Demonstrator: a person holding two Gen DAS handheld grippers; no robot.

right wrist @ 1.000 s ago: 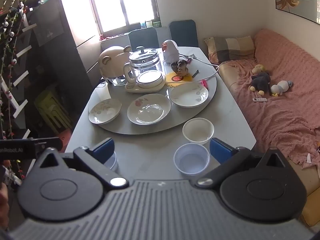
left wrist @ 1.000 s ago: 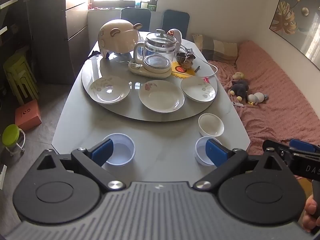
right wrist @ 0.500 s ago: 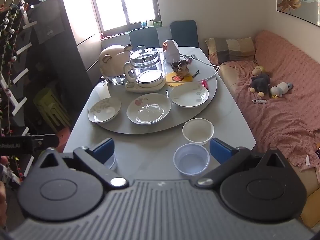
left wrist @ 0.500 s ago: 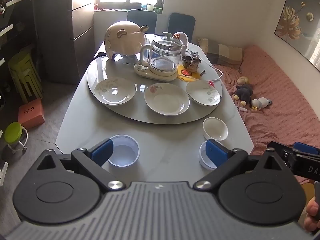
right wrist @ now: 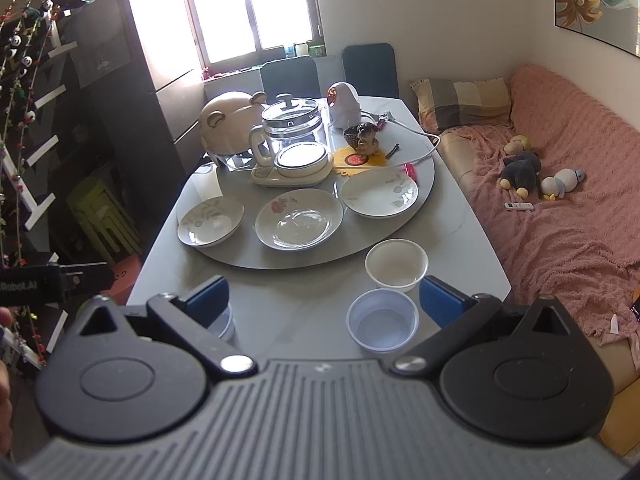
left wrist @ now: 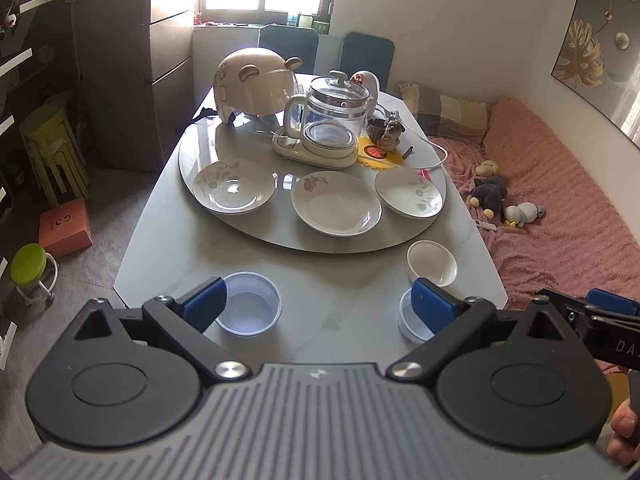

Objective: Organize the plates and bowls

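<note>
L gripper (left wrist: 318, 304) & R gripper (right wrist: 324, 300): fingers spread, empty, above table (left wrist: 340, 312) w/ plates, bowls.

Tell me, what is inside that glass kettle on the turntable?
The glass kettle looks empty: its clear wall shows no water line, and the round base shows through it. Glare from the window hides any thin film of water at the bottom.
</note>
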